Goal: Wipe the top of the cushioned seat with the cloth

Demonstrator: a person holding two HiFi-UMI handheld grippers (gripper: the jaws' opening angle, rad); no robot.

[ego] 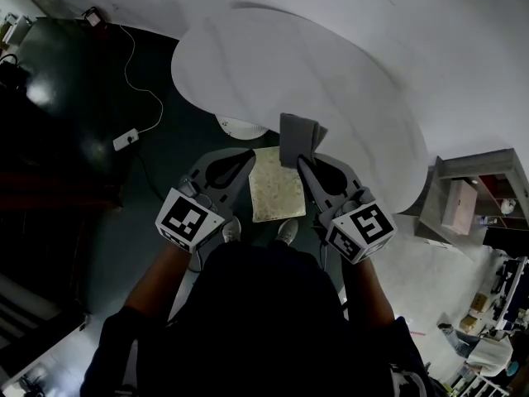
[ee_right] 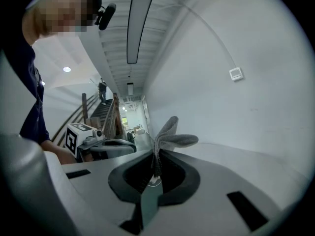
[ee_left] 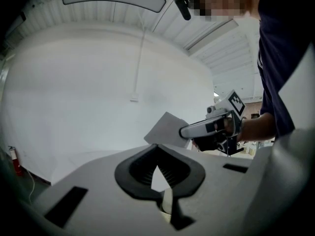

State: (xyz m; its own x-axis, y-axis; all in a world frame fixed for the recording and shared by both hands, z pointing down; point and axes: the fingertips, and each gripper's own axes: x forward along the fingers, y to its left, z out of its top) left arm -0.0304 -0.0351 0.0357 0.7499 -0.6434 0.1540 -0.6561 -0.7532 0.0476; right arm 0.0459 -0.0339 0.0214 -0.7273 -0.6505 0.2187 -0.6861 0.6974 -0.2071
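Dark floor (ego: 165, 164) surrounds a speckled square cushioned seat (ego: 277, 190); right claw (ego: 302, 162) pinches folded grey cloth (ego: 297, 139); left claw (ego: 250, 155) closed, empty.

Grey folded fabric cloth (ego: 297, 139): held upright in air, lower edge pinched between closed jaws of right gripper (ego: 304, 165), folded layers fanning out above. Square cushioned seat with pale speckled beige top (ego: 277, 193): lies flat below, top bare. Cloth overlaps its far right corner in head view; contact not clear.
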